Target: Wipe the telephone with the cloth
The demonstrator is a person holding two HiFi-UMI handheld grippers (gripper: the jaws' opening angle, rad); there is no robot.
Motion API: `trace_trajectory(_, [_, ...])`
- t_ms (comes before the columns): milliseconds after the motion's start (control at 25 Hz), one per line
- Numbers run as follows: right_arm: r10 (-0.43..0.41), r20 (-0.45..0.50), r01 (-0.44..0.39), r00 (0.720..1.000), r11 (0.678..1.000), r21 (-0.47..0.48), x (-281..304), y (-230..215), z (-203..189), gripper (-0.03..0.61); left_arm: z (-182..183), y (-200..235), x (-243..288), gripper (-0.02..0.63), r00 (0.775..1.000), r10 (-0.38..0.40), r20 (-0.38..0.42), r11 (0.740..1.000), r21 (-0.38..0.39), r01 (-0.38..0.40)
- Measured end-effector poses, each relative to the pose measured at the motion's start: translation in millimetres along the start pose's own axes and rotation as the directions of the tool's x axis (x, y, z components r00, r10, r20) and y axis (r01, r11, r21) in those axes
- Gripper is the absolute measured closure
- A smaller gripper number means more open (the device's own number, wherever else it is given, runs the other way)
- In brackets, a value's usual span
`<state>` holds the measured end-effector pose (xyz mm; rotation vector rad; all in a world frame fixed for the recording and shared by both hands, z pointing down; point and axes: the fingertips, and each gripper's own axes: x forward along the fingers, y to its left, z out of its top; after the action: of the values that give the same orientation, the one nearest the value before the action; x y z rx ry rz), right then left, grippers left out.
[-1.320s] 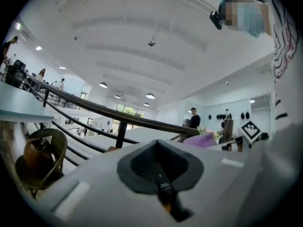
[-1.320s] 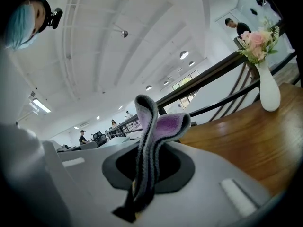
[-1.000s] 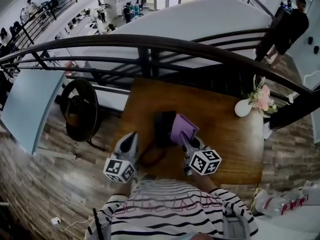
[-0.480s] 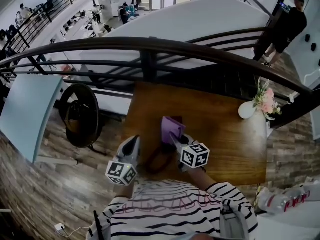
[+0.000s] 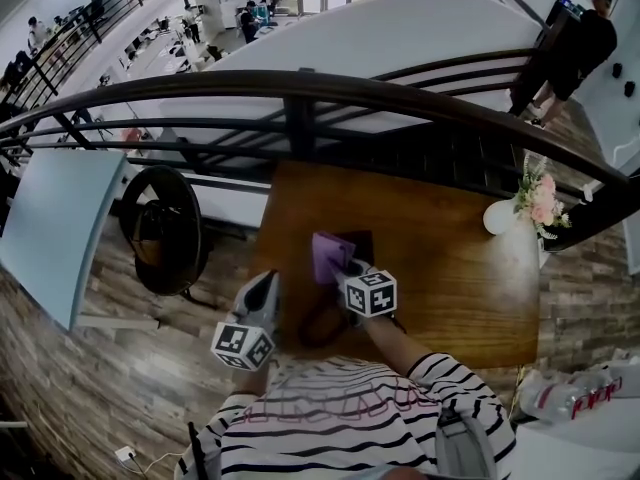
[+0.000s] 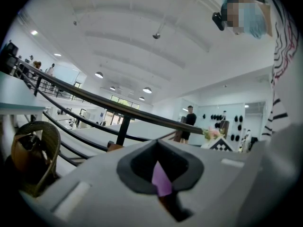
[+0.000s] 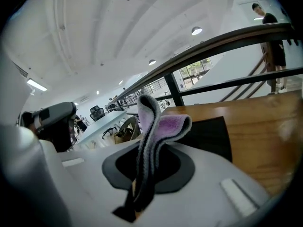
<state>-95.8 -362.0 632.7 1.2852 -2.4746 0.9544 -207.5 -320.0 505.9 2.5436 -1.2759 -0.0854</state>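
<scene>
A black telephone (image 5: 360,241) lies on the wooden table (image 5: 450,268), and its coiled cord (image 5: 318,324) loops toward me. My right gripper (image 5: 340,269) is shut on a folded purple cloth (image 5: 327,254) that rests on the phone's left part. In the right gripper view the cloth (image 7: 158,126) stands up from the shut jaws (image 7: 140,193), and the phone (image 7: 208,131) is a dark slab behind it. My left gripper (image 5: 267,286) hovers at the table's left front edge, shut and holding nothing. Its own view (image 6: 164,200) shows only a sliver of the cloth (image 6: 161,181) beyond it.
A white vase of pink flowers (image 5: 530,206) stands at the table's right rear corner. A dark curved railing (image 5: 300,93) runs just behind the table. A round wicker chair (image 5: 160,228) sits on the floor to the left. A person (image 5: 572,48) stands far right.
My right gripper has carried the cloth leftward across the telephone, so the phone's right side now shows. The left gripper has stayed where it was.
</scene>
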Motion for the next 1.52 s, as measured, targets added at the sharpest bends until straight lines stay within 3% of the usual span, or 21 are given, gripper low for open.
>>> trace_trajectory(480, [-0.138,-0.012,0.138,0.99,0.99,0.032,-30.8,-62.4,-3.6,0.541,-8.7,-13.5,12.8,0.611,0.999,-0.033,-0.015,0.999,-0.009,0.033])
trace_trajectory(960, [-0.299,0.014,0.297,0.954,0.952,0.072,-83.9,-127.9,-2.4,0.541,-16.9,-31.1,11.6,0.611,0.999,-0.037,-0.016,0.999,-0.02,0.037])
trace_trajectory(1240, [-0.267,0.073,0.26,0.961,0.961,0.095,-95.2,-115.5,8.1,0.541,-13.2,-30.1,2.3,0.611,1.0,-0.009,-0.002,1.0,-0.014,0.009])
trace_trajectory(1520, [-0.112,0.132,0.103,0.985,0.992,0.073,-92.3,-57.1,20.5,0.543,-13.5,-28.4,-11.4,0.612,1.0,0.03,0.007,0.999,-0.017,-0.03])
